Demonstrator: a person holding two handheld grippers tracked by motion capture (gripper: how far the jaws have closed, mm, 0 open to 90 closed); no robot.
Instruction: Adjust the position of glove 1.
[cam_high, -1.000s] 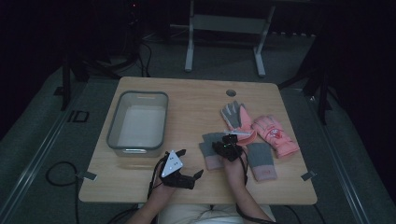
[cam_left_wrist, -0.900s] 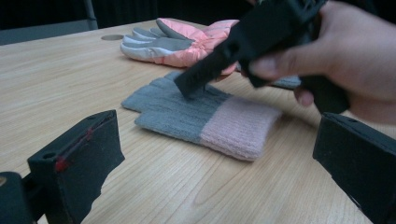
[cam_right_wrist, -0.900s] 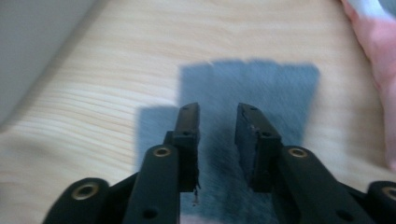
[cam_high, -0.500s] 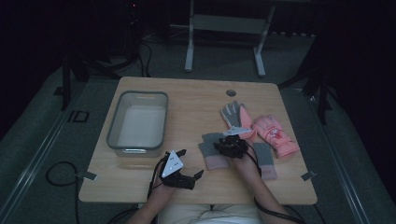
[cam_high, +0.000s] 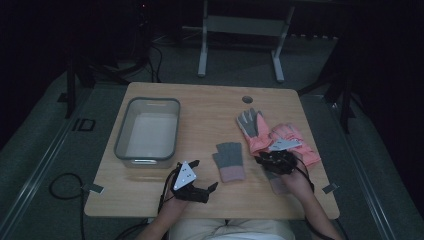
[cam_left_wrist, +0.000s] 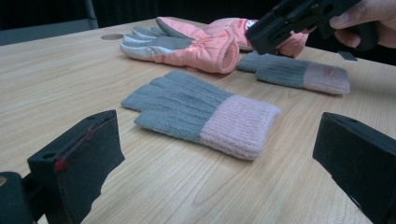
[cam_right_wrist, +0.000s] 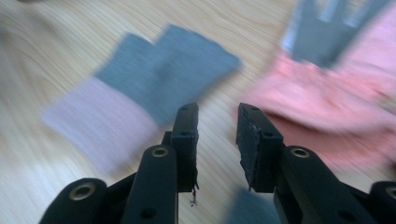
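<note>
Clear plastic bin (cam_high: 146, 134) with grey rim: stands on the left half of the wooden table (cam_high: 205, 107), open side up. Round grommet hole (cam_high: 247, 99) in the tabletop near the far edge. Grey metal stand (cam_high: 240, 30) on the carpeted floor (cam_high: 45, 150) beyond the table. Dark cables (cam_high: 65, 187) on the floor at left.

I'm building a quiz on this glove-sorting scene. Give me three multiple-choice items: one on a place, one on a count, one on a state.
1. Where does the clear bin stand?
A. left half of the table
B. right half
C. on the floor

2. How many grey knit gloves with pink cuffs lie on the table?
A. one
B. two
C. four

3. The right gripper has its jaws:
A. clamped on a glove
B. apart, holding nothing
C. inside the bin

Answers: 1 A, the high view shows it left. 2 B, one near, one behind. 3 B, a bare gap shows between the jaws.
</note>
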